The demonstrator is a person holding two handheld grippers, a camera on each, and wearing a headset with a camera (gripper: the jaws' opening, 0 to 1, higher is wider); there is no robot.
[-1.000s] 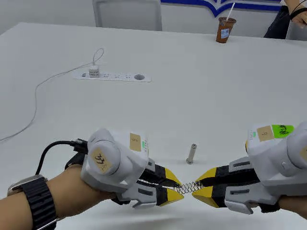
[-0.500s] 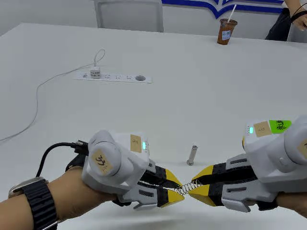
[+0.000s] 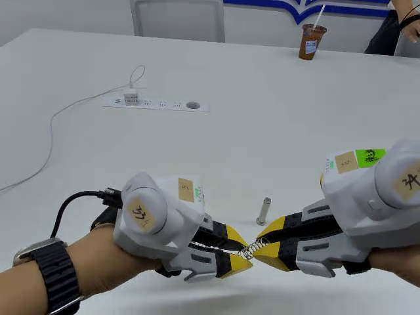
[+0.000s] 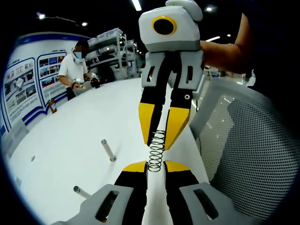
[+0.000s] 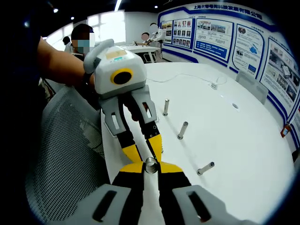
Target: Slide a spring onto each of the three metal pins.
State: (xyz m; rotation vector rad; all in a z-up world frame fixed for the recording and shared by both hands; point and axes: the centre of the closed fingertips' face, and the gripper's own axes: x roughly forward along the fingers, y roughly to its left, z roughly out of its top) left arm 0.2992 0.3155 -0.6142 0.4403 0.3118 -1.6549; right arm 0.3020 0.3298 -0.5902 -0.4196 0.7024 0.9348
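Left gripper [image 4: 155,165] and right gripper [image 5: 150,167] each pinch the spring [image 4: 157,147] (one end apiece).

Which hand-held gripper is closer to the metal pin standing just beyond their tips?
Right. The right hand-held gripper sits just short of the pin, almost in line; the left hand-held gripper reaches in from farther left.

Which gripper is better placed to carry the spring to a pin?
Right, probably. The right gripper grips one end of the spring, and the pin lies just beyond its tips. The left gripper holds the other end, slightly farther away.
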